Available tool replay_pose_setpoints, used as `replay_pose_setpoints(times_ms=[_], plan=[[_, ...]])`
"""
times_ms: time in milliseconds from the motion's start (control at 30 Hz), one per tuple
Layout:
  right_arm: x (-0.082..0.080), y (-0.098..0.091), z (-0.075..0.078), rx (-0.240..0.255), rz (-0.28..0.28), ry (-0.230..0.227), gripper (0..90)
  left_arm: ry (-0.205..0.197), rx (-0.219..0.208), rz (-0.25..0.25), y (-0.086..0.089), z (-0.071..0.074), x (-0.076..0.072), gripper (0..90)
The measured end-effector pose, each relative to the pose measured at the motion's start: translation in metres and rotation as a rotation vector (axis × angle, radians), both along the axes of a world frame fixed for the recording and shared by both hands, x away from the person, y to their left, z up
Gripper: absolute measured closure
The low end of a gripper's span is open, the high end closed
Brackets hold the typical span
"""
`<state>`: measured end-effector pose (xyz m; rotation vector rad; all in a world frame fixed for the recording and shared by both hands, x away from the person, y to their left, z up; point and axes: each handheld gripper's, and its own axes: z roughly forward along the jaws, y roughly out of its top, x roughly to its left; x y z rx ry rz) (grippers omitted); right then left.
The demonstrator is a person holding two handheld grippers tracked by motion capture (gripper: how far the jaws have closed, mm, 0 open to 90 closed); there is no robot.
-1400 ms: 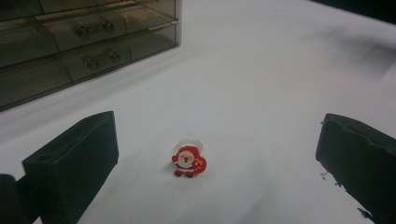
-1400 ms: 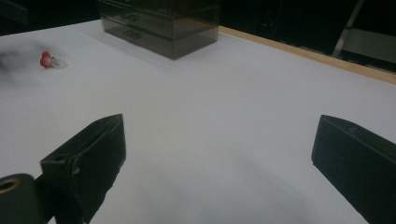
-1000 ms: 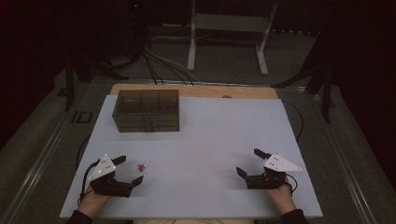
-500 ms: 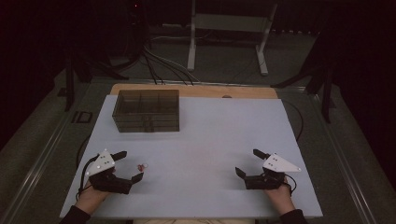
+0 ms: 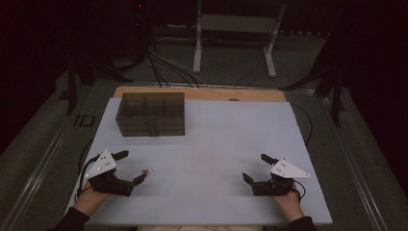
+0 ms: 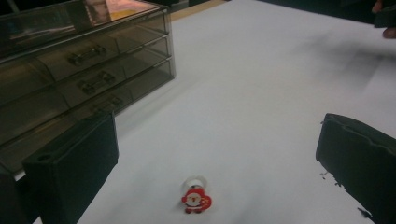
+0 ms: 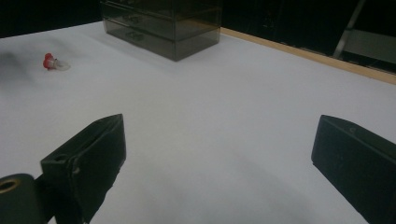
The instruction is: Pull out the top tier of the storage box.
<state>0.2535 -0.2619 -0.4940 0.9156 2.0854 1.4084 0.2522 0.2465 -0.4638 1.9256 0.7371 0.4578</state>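
Note:
A small ring with a red Santa charm (image 5: 146, 171) lies on the white table near the front left. In the left gripper view the Santa ring (image 6: 197, 198) sits low between the jaws, close in front. My left gripper (image 5: 132, 166) is open, its jaws wide apart on either side of the ring without touching it; the same left gripper (image 6: 217, 140) holds nothing. My right gripper (image 5: 254, 167) rests open at the front right, far from the ring. In its own view the right gripper (image 7: 222, 126) is empty, with the ring (image 7: 53, 62) far off at the upper left.
A smoky transparent drawer box (image 5: 151, 114) with three shut drawers stands at the back left of the white table top (image 5: 231, 134). The drawer box (image 6: 79, 79) lies just beyond my left gripper. A wooden edge (image 5: 202, 94) runs along the table's far side.
My left gripper has edged slightly forward toward the ring. The ring and the right gripper have stayed where they were.

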Motion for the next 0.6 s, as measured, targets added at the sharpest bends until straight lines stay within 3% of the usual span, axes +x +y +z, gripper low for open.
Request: replay_pose_setpoints(times_ms=[333, 600], plan=[[0.0, 0.0, 0.001, 0.007, 0.005, -0.003, 2.9, -0.02, 0.007, 0.007, 0.002, 0.007, 0.008, 0.0], [-0.001, 0.0, 0.001, 0.01, 0.005, -0.002, 2.9, -0.053, 0.044, 0.003, 0.003, 0.017, 0.013, 0.0]])
